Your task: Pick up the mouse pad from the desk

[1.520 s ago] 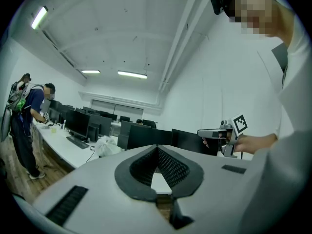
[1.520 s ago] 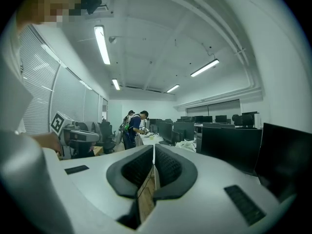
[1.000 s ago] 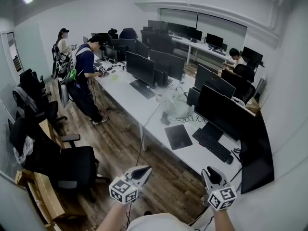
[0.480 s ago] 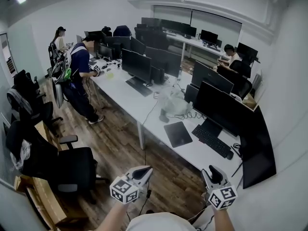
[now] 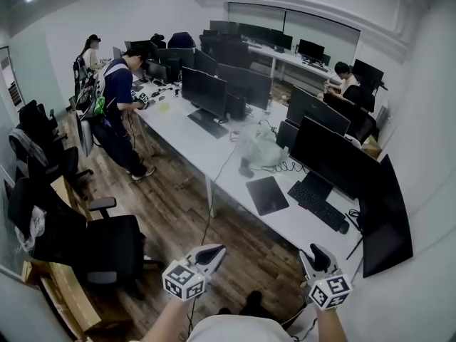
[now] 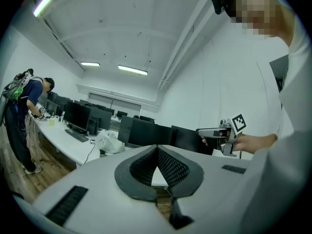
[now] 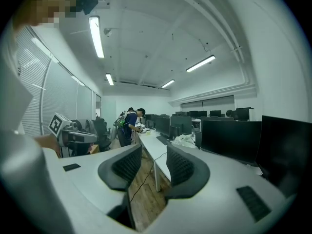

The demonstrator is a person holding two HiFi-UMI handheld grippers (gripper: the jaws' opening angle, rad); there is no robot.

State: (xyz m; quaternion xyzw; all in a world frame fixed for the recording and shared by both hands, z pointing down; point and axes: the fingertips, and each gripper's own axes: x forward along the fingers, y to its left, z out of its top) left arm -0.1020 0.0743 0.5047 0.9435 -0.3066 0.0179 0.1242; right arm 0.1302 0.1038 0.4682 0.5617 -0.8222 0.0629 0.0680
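a: what was hard to see?

b: the wearer's forearms were cut off at the bottom edge of the head view. neither gripper view showed the mouse pad (image 5: 267, 194).

a: where did it lie?

b: flat on the white desk (image 5: 192, 144), just left of a black keyboard (image 5: 318, 206), before a monitor (image 5: 333, 159) that hid the desk behind it. a crumpled plastic bag (image 5: 261, 151) sat beyond the pad.

a: and the tools?

b: both hung over the wooden floor (image 5: 178, 212), well short of the pad. the left gripper (image 5: 212, 252) was clenched on nothing. the right gripper (image 5: 318, 254) had just been opening, jaws apart, empty.

a: anything nearby?

b: an office chair (image 5: 100, 244) at left, and a person (image 5: 117, 112) further along the desk.
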